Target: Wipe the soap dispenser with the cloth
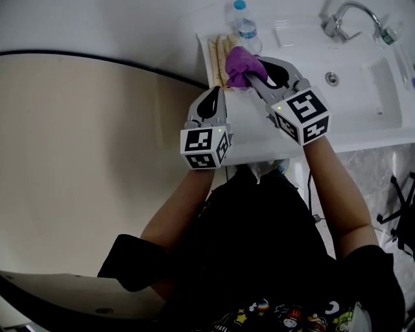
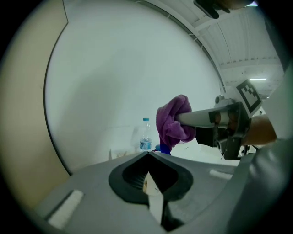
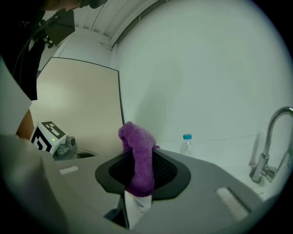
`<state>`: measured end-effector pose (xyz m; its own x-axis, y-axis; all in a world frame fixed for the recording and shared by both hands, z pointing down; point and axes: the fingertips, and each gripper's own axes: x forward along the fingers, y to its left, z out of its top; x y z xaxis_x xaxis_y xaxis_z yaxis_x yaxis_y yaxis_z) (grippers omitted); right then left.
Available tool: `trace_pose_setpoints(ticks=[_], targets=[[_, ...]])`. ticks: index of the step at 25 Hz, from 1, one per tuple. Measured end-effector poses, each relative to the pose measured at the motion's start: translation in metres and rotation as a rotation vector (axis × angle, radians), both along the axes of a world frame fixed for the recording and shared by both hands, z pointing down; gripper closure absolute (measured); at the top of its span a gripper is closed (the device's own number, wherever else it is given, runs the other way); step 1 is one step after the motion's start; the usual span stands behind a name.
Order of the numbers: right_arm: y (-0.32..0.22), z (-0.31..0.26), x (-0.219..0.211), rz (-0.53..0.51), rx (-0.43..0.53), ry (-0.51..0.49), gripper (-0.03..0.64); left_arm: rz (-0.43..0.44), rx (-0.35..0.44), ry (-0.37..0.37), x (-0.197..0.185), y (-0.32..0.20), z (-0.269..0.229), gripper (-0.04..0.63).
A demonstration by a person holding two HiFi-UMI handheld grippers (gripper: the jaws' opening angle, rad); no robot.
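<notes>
My right gripper (image 1: 253,72) is shut on a bunched purple cloth (image 1: 241,63), held above the white counter near its back left corner. In the right gripper view the cloth (image 3: 139,157) runs up between the jaws and sticks out past their tips. The left gripper (image 1: 218,91) hangs just left of it, jaws closed to a point with nothing seen between them (image 2: 149,154). In the left gripper view the cloth (image 2: 173,121) hangs on the right gripper's finger (image 2: 194,119). A small blue part (image 2: 163,149) shows right under it. I cannot make out the soap dispenser's body.
A clear water bottle with a blue cap (image 1: 245,23) stands behind the cloth at the wall. A beige ridged item (image 1: 219,55) lies along the counter's left edge. The sink basin (image 1: 369,91) and chrome faucet (image 1: 343,16) are to the right. A beige curved panel (image 1: 71,162) fills the left.
</notes>
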<state>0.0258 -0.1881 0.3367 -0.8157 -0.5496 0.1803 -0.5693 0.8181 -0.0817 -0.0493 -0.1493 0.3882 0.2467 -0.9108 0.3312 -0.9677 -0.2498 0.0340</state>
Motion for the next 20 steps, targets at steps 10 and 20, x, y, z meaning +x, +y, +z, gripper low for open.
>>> trace_pose_setpoints(ticks=[10, 20], targets=[[0.014, 0.025, -0.035, 0.034, -0.026, 0.031, 0.503, 0.030, -0.014, 0.020, -0.027, 0.008, 0.007, 0.595], [0.027, 0.023, -0.023, 0.138, -0.001, 0.081, 0.502, 0.107, -0.017, 0.053, -0.034, 0.006, 0.017, 0.595]])
